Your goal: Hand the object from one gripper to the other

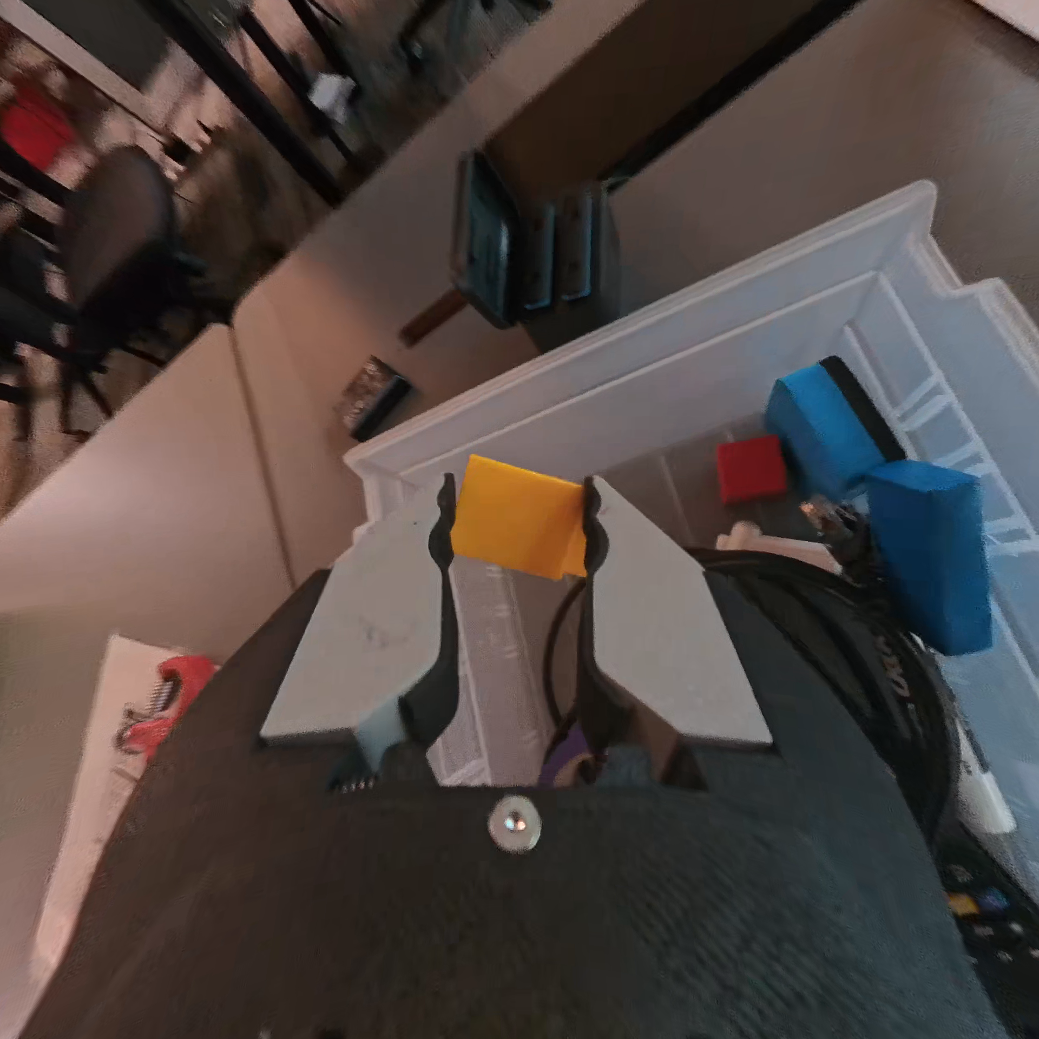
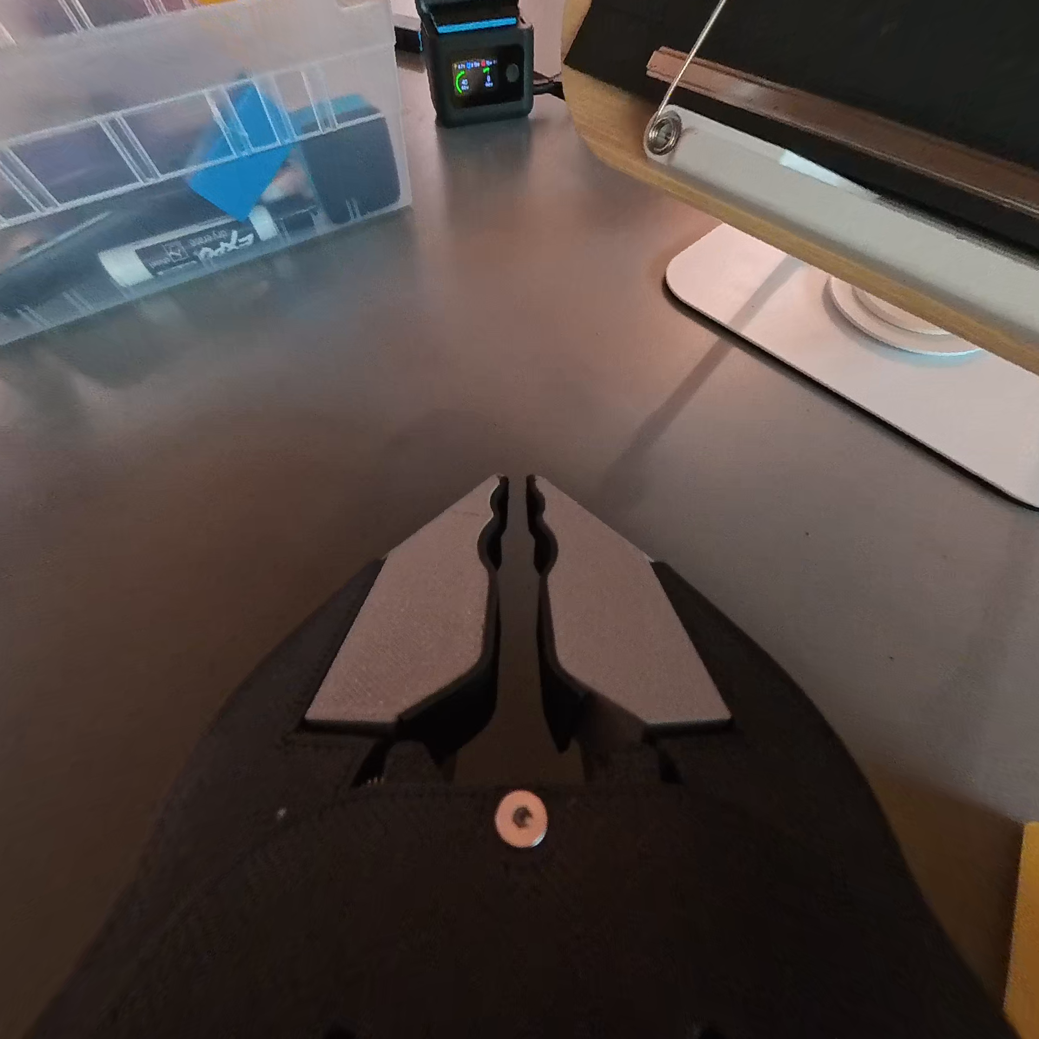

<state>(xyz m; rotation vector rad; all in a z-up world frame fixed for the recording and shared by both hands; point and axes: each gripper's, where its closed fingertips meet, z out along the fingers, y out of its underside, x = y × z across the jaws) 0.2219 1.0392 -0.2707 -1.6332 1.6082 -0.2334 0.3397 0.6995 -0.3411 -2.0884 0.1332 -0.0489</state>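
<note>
In the left wrist view my left gripper [image 1: 517,506] is shut on a yellow block [image 1: 514,517], held between its fingertips above a clear plastic bin [image 1: 618,360]. The view is tilted and blurred. In the right wrist view my right gripper [image 2: 516,483] is shut and empty, low over the dark table [image 2: 337,421], pointing toward the back of the desk. The yellow block and the left gripper do not show in the right wrist view.
The bin holds a red block [image 1: 750,468], blue foam blocks [image 1: 922,540], a black cable and a marker [image 2: 185,256]. It also shows at the upper left of the right wrist view [image 2: 337,67]. A small device with a lit screen [image 2: 478,73] stands behind. A monitor stand base [image 2: 843,360] lies at right.
</note>
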